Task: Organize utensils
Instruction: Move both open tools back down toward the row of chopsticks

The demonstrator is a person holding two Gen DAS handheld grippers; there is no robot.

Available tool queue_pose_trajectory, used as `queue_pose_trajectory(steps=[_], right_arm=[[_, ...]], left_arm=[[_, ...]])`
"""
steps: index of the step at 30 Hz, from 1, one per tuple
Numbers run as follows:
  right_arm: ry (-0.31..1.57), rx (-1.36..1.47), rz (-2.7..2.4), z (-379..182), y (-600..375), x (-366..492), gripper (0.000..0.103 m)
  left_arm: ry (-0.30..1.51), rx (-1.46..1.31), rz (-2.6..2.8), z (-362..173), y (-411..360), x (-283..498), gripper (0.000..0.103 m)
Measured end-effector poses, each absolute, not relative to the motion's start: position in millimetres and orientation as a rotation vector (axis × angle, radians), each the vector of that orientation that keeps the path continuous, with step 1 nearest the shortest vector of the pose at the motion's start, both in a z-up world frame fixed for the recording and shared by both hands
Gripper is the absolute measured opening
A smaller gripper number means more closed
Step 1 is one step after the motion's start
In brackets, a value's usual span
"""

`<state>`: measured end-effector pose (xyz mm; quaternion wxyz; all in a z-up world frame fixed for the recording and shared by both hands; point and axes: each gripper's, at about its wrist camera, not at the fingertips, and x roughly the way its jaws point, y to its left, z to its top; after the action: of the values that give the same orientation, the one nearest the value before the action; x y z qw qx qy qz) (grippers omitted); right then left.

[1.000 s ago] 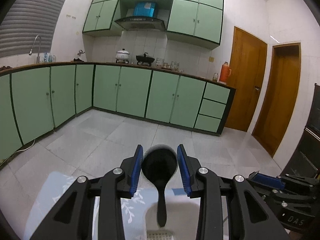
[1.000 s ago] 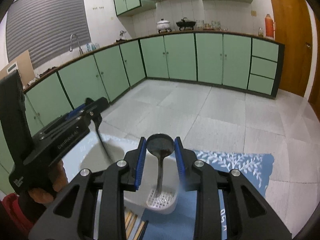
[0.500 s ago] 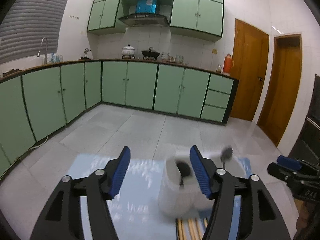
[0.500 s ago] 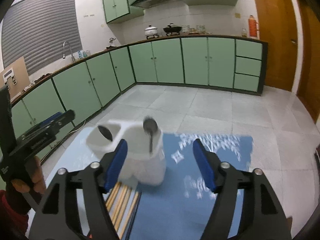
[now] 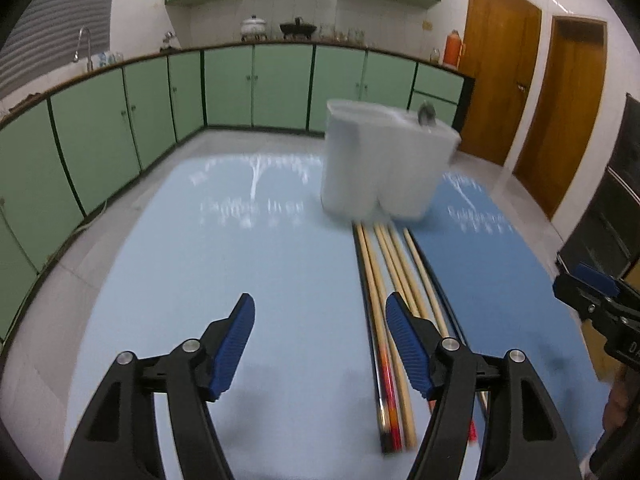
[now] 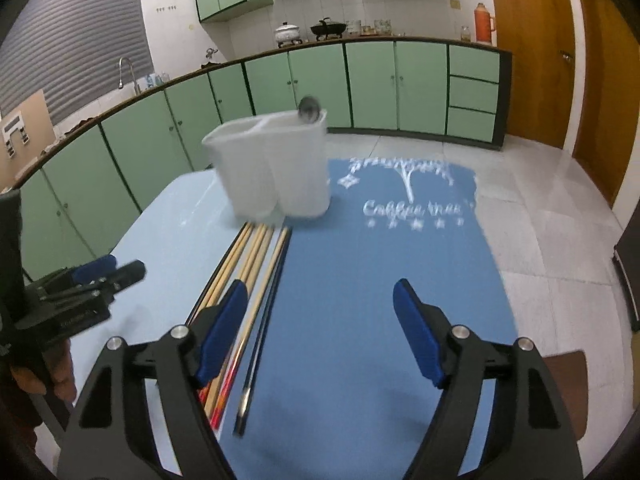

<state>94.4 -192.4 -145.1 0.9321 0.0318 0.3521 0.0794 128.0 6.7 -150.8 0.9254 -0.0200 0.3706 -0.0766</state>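
Observation:
A white two-compartment utensil holder stands at the far side of the table where the two mats meet. A dark spoon pokes its bowl above the rim. Several chopsticks, wooden and black, lie in a row from the holder toward me. My left gripper hovers over the light blue mat, its jaws opening with nothing between them, its right finger by the chopsticks. My right gripper is open and empty above the dark blue mat.
A light blue mat and a dark blue mat with white print cover the table. Green kitchen cabinets and a tiled floor lie beyond. Wooden doors stand at the right. A person's hand holds the left gripper.
Both grippers held dark spoons over the holder; they let go, opened wide and drew back and down. The holder now sits farther off and the chopsticks have come into view.

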Motion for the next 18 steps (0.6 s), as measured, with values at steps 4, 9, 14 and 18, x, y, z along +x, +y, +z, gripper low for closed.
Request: queue_pose_trajectory(steps=[4, 9, 14, 18], right_arm=[[0.726, 0.052, 0.159, -156, -183, 74, 0.066], [0.752, 0.056, 0.169, -170, -174, 63, 0.059], [0.774, 0.034, 0.184, -184, -161, 57, 0.048], [0.805, 0.036, 0.195, -195, -154, 54, 0.044]], left_arm=[[0.797, -0.039, -0.166, -164, 3, 108, 0.067], [0.825, -0.032, -0.163, -179, 0, 93, 0.066], [0.839, -0.029, -0.162, -190, 0, 87, 0.061], [0.868, -0.044, -0.178, -197, -1, 83, 0.058]])
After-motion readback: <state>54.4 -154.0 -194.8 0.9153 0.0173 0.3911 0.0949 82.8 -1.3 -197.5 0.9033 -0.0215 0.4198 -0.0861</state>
